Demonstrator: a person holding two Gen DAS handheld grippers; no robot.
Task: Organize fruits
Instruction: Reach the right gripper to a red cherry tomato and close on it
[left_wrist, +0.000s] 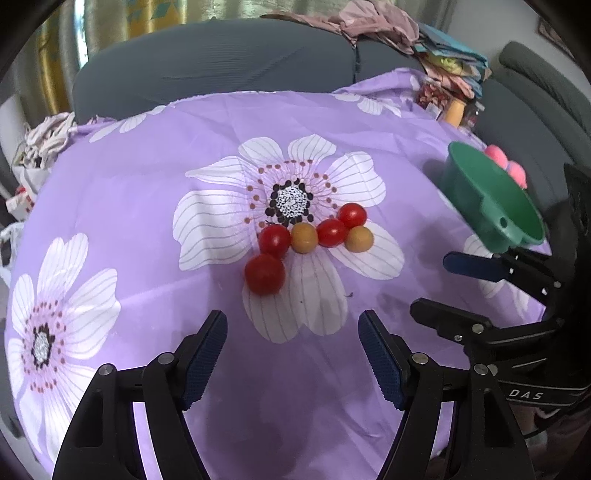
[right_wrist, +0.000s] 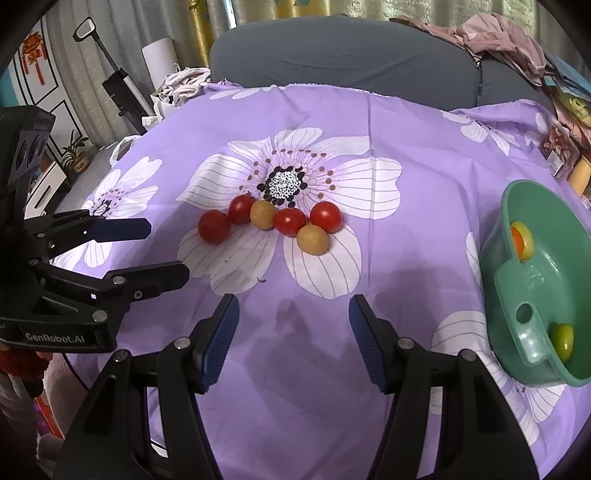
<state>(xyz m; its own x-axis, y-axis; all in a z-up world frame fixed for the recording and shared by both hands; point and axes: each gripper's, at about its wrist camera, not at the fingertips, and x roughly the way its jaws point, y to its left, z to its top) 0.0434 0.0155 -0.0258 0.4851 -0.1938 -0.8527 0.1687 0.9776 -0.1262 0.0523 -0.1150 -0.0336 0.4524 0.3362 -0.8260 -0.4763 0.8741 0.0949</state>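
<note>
Several red cherry tomatoes (left_wrist: 264, 274) (right_wrist: 213, 226) and two tan round fruits (left_wrist: 304, 237) (right_wrist: 313, 239) lie in a cluster on the purple flowered cloth (left_wrist: 147, 229) (right_wrist: 406, 221). A green bowl (left_wrist: 491, 199) (right_wrist: 532, 314) stands at the right; in the right wrist view it holds an orange-yellow fruit (right_wrist: 520, 238) and a green one (right_wrist: 562, 341). My left gripper (left_wrist: 291, 354) is open and empty, short of the cluster. My right gripper (right_wrist: 293, 338) is open and empty, also short of it. Each gripper shows in the other's view: the right one (left_wrist: 461, 288), the left one (right_wrist: 162, 251).
A grey sofa (left_wrist: 221, 70) (right_wrist: 351, 55) backs the table, with clothes piled on it (left_wrist: 380, 22). Pink balls (left_wrist: 496, 157) lie behind the bowl. Boxes and a yellow container (left_wrist: 454, 110) sit at the far right. Crumpled cloth (right_wrist: 184, 83) lies at the far left edge.
</note>
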